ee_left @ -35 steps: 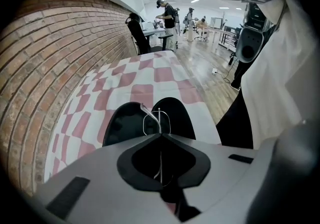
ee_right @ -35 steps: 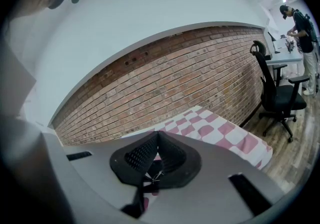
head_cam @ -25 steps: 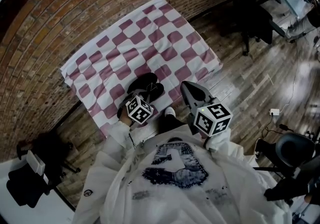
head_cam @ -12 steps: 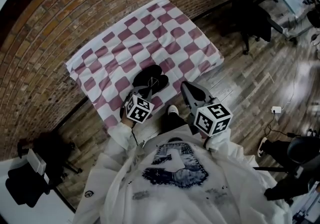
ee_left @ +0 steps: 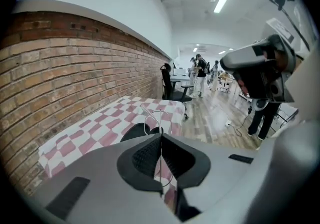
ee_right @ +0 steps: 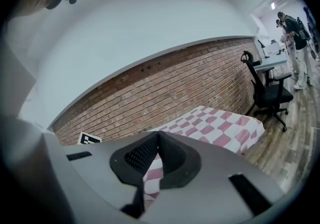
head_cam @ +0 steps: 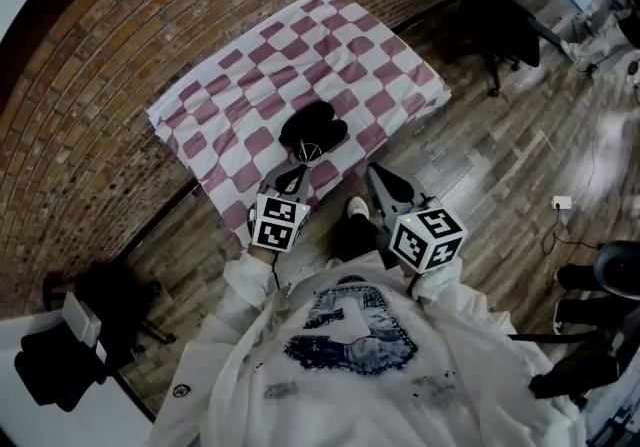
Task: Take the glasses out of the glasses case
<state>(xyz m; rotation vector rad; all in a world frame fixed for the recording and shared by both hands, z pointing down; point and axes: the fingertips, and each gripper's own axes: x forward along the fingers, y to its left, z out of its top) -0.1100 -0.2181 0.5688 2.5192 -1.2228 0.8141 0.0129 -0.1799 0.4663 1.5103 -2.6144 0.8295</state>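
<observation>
In the head view the left gripper (head_cam: 297, 171) has drawn back toward the person and risen. A second ago it was down over the open black glasses case (head_cam: 316, 125); now the case lies just beyond it at about 12 o'clock, on the near part of the checked cloth (head_cam: 250, 85). The thin wire glasses (head_cam: 308, 150) hang at the gripper's tip between it and the case, and look to be clear of the case rather than lying in it. The right gripper (head_cam: 375, 175) is off at 3 o'clock of the left one, past the cloth's near edge and over the wooden floor, touching nothing. In the left gripper view the jaws of the left gripper (ee_left: 161, 138) are pinched together on a fine wire part of the glasses (ee_left: 152, 118), whose frame curves up at 12 o'clock above the pads, with the dark case (ee_left: 134, 132) behind at about 10 o'clock on the cloth (ee_left: 110, 123). In the right gripper view the right gripper (ee_right: 158, 140) has its jaws together with nothing between them, and only the cloth (ee_right: 215, 125) shows beyond at 2 o'clock. The glasses seem to be out, so what is left is probably to set them down.
</observation>
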